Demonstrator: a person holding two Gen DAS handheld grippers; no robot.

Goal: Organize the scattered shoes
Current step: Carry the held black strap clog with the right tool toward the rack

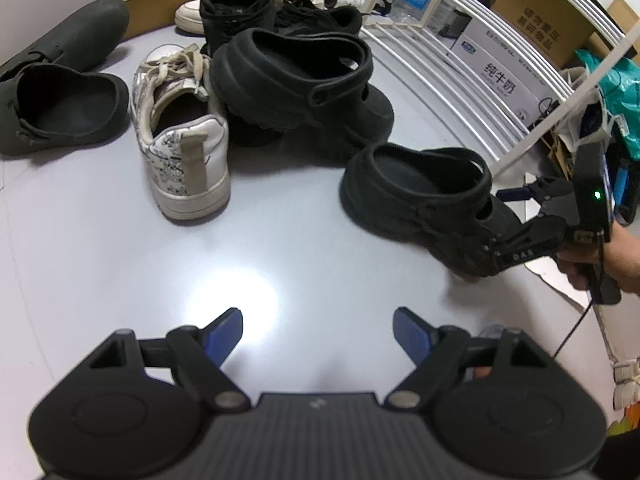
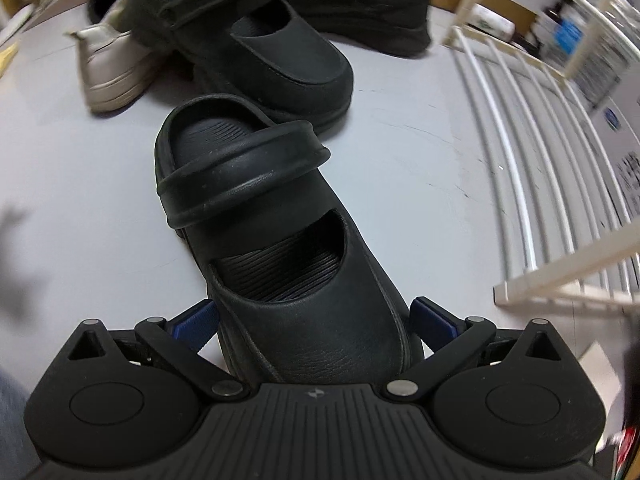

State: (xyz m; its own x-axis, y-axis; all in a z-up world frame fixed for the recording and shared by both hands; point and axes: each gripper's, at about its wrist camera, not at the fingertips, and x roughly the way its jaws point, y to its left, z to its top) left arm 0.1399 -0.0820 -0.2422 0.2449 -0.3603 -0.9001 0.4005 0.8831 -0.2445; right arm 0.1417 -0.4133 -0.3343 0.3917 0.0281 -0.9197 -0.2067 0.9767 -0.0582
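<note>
A black clog [image 1: 416, 188] [image 2: 280, 240] lies on the grey table [image 1: 120, 260] beside the white rack. My right gripper [image 2: 314, 312] [image 1: 506, 220] straddles its toe, jaws wide open, and the blue pads [image 2: 434, 320] stand just off the clog's sides. Its mate, a second black clog [image 1: 296, 76] [image 2: 260, 40], leans on other shoes further back. A white sneaker [image 1: 184, 132] [image 2: 108, 72] stands to its left. My left gripper [image 1: 318, 320] hangs open over bare table with nothing between its fingers.
Two dark grey-green shoes [image 1: 60, 108] lie at the far left. Black sneakers [image 1: 236, 12] [image 2: 360, 4] and another white one [image 1: 192, 12] sit at the back. A white slatted shoe rack [image 1: 480, 80] [image 2: 540, 140] stands on the right, with boxes and bottles behind it.
</note>
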